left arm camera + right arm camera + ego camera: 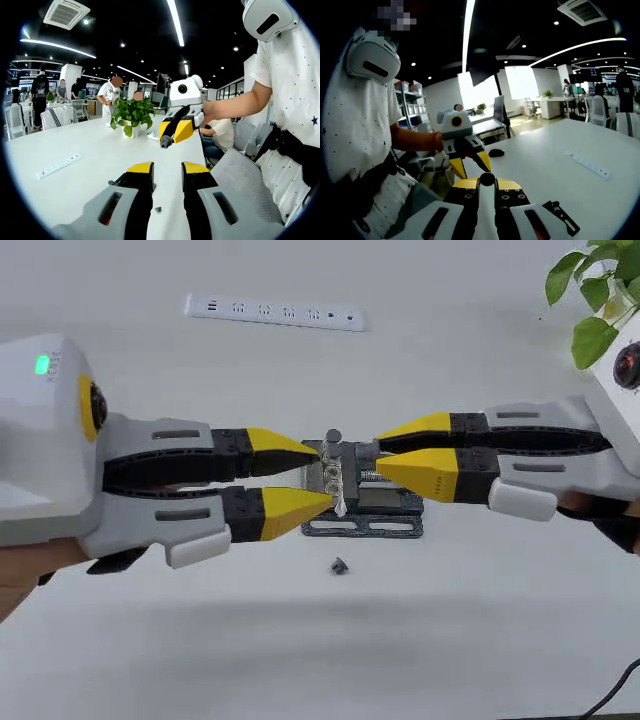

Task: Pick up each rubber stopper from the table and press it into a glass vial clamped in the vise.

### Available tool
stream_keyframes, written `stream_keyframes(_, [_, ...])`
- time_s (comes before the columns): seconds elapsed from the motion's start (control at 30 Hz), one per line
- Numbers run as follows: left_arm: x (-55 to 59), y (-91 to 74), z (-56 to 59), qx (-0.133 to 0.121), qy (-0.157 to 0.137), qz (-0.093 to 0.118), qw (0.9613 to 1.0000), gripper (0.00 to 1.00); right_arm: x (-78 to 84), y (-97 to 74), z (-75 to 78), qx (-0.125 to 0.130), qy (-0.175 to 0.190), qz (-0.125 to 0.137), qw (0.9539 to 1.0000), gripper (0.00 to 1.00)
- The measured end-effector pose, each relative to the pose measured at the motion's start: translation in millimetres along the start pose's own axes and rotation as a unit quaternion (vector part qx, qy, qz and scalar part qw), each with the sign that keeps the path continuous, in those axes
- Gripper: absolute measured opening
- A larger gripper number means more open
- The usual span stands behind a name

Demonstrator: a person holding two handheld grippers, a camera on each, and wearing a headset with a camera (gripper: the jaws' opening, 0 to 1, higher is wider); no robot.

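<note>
Right gripper [378,452]: jaws clenched on a dark grey rubber stopper [165,143], pinched at their very tips, just right of the black metal vise [362,528] mid-table. Left gripper [322,478]: jaws parted, nothing between them, tips beside the clear glass vials [330,470]. I see a loose grey stopper [340,565] on the white table [200,640], on the vise's near-edge side.

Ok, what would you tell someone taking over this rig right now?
Left claw: open, empty, at the black metal vise.
Right claw: shut on a dark grey rubber stopper, facing the left claw across the vise.
Clear glass vials clamped in a row; some mouths look open, stoppered count unclear.
A second, loose stopper lies on the white table in front of the vise.
Left: press in the held stopper, then the loose one.
</note>
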State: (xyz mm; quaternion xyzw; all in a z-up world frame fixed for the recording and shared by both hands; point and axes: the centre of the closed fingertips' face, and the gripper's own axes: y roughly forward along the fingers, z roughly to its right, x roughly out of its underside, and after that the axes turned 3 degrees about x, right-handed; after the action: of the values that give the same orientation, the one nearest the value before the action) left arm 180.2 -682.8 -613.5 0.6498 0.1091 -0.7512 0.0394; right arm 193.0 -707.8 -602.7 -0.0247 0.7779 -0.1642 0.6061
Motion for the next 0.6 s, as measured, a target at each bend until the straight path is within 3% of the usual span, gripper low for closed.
stream_keyframes(0.33, [26.1,-6.1,-13.7,-0.029,0.009,-0.031,0.9991,0.39,3.3,6.1,26.6,0.023,-0.015,-0.054,0.9981,0.06])
stream_keyframes(0.6, [48.9,-9.5,-22.3,-0.045,0.016,-0.060,0.9970,0.53,18.2,12.0,50.6,0.044,-0.022,-0.129,0.9904,0.06])
